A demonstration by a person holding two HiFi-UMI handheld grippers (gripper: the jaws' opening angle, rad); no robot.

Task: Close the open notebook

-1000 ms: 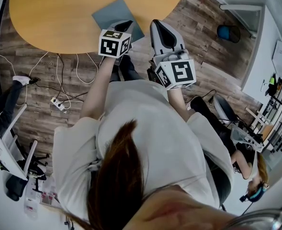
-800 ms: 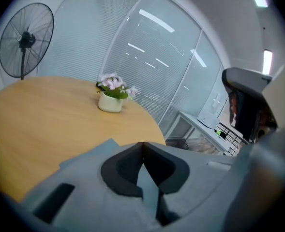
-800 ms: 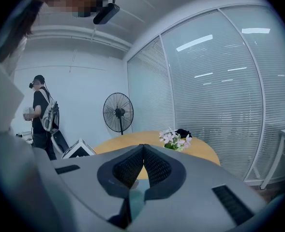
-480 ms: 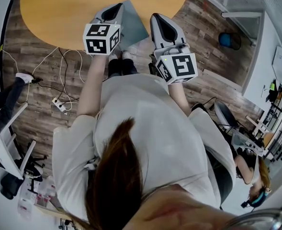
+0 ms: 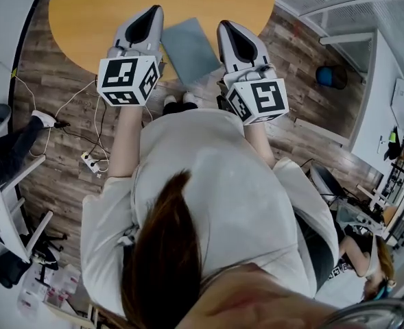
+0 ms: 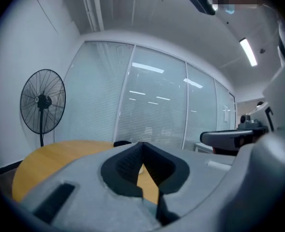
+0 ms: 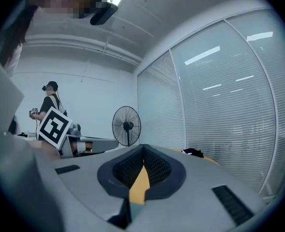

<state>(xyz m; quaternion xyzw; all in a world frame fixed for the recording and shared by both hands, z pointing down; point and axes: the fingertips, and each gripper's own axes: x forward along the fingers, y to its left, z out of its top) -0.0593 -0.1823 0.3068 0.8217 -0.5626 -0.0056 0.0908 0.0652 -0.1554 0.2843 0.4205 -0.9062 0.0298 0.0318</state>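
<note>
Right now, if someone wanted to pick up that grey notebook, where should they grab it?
By its near corner, coming in level from the person's side. The notebook lies closed and flat on the table, so from above there is nothing to pinch; that corner seems to jut past the rim, probably leaving room for a jaw underneath.

Pedestal fan (image 6: 42,102), round wooden table (image 5: 85,12), power strip (image 5: 90,162)
</note>
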